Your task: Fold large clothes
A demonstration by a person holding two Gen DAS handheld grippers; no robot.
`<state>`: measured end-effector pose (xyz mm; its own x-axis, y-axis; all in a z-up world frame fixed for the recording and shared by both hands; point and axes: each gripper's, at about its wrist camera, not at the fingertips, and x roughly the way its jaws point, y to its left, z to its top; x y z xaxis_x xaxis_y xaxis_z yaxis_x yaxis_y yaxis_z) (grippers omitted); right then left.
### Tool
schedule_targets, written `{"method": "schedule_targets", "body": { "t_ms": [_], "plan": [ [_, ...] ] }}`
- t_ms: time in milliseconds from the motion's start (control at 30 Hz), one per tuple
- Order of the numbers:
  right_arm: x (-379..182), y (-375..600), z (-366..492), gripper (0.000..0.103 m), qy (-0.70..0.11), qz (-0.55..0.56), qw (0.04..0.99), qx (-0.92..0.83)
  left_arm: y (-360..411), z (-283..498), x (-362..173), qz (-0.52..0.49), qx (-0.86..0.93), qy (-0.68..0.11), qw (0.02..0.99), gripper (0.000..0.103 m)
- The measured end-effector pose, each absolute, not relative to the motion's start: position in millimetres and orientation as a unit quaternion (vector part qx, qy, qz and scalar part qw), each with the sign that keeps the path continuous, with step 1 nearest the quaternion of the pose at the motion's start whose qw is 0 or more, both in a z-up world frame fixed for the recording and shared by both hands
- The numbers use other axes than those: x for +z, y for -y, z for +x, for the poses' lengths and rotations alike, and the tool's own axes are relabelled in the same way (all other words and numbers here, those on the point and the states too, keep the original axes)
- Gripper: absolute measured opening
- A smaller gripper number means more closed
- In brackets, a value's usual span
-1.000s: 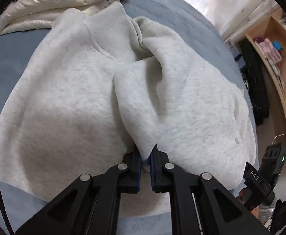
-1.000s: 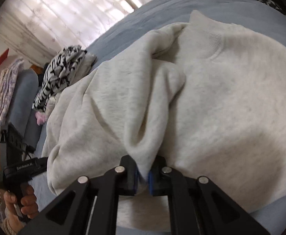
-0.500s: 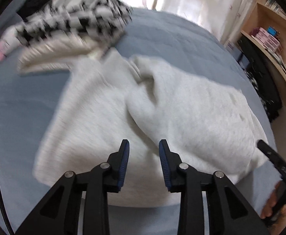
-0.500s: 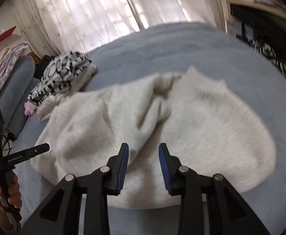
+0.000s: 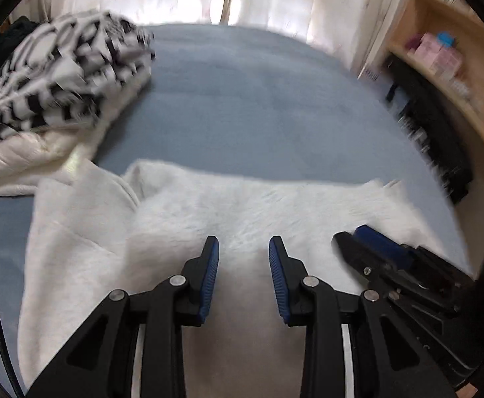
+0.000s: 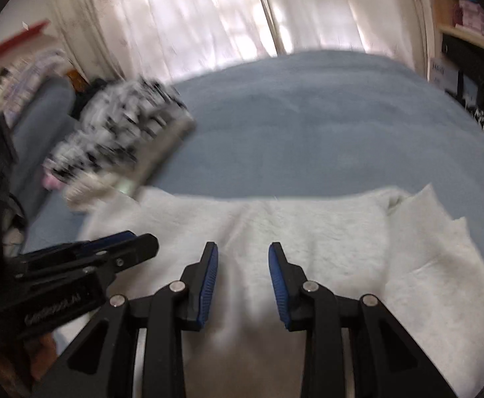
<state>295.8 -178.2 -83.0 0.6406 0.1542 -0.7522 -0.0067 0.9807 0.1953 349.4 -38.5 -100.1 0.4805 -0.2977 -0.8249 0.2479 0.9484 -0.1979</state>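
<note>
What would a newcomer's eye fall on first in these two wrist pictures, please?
First, the fluffy pale grey sweatshirt spread across the blue bedcover, right under both cameras. The open left gripper and open right gripper hover just above it, side by side, holding nothing. Next, the black-and-white patterned pile of clothes on a cream padded garment, at the bed's far left by the bright curtains.

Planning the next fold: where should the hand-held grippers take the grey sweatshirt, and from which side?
Probably the far folded edge of the grey sweatshirt: it lies straight on the bed. Bring the left hand-held gripper and right hand-held gripper forward over the cloth, one toward each end.
</note>
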Motion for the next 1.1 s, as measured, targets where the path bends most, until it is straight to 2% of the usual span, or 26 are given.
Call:
{"method": "schedule_targets", "body": {
  "t_ms": [33, 67, 100, 167, 433, 500, 567, 633, 767, 833, 900, 967, 1100],
  "plan": [
    [-93.1, 182.9, 300.8, 0.026, -0.426, 0.079, 0.900, 0.033, 42.2, 355.1, -112.5, 0.004, -0.126, -0.496, 0.859, 0.015],
    [-98.4, 187.6, 300.5, 0.014, -0.423, 0.073, 0.903, 0.025, 42.3, 356.5, -120.1, 0.026, -0.103, -0.499, 0.860, 0.008],
    [-103.3, 195.3, 297.9, 0.005, -0.419, 0.065, 0.906, 0.008, 39.1, 357.3, -124.7, 0.033, -0.095, -0.499, 0.861, 0.003],
    [-110.6, 214.2, 289.5, 0.000, -0.414, 0.057, 0.908, -0.027, 24.8, 357.0, -131.3, 0.013, -0.111, -0.503, 0.857, 0.001],
    [-113.0, 237.8, 266.7, 0.000, -0.420, 0.074, 0.904, -0.019, 13.3, 345.1, -128.0, 0.009, -0.137, -0.490, 0.861, 0.001],
    [-104.9, 235.3, 265.1, 0.003, -0.423, 0.082, 0.902, -0.015, 13.2, 342.5, -123.4, 0.002, -0.141, -0.486, 0.863, 0.001],
    [-88.4, 229.2, 258.2, 0.003, -0.414, 0.095, 0.905, 0.000, 11.4, 337.3, -115.7, -0.007, -0.144, -0.485, 0.863, 0.004],
    [-75.6, 221.0, 251.1, 0.003, -0.404, 0.111, 0.908, 0.024, 10.8, 326.5, -103.3, -0.019, -0.150, -0.475, 0.867, 0.013],
    [-59.4, 194.8, 232.5, 0.004, -0.393, 0.137, 0.905, 0.084, 14.0, 303.9, -86.6, -0.037, -0.175, -0.460, 0.870, 0.019],
    [-62.5, 182.0, 227.8, 0.007, -0.398, 0.131, 0.903, 0.094, 15.9, 288.9, -87.1, -0.046, -0.187, -0.462, 0.866, 0.030],
    [-76.3, 168.0, 223.5, 0.015, -0.412, 0.113, 0.899, 0.092, 21.7, 279.5, -98.9, -0.041, -0.185, -0.473, 0.860, 0.041],
    [-106.5, 157.2, 220.1, 0.015, -0.448, 0.089, 0.886, 0.079, 22.8, 273.8, -118.9, -0.026, -0.167, -0.486, 0.857, 0.043],
    [-119.7, 150.6, 198.2, 0.015, -0.411, 0.054, 0.907, 0.072, 29.4, 251.5, -126.5, 0.028, -0.163, -0.446, 0.880, 0.043]
  ]
}}
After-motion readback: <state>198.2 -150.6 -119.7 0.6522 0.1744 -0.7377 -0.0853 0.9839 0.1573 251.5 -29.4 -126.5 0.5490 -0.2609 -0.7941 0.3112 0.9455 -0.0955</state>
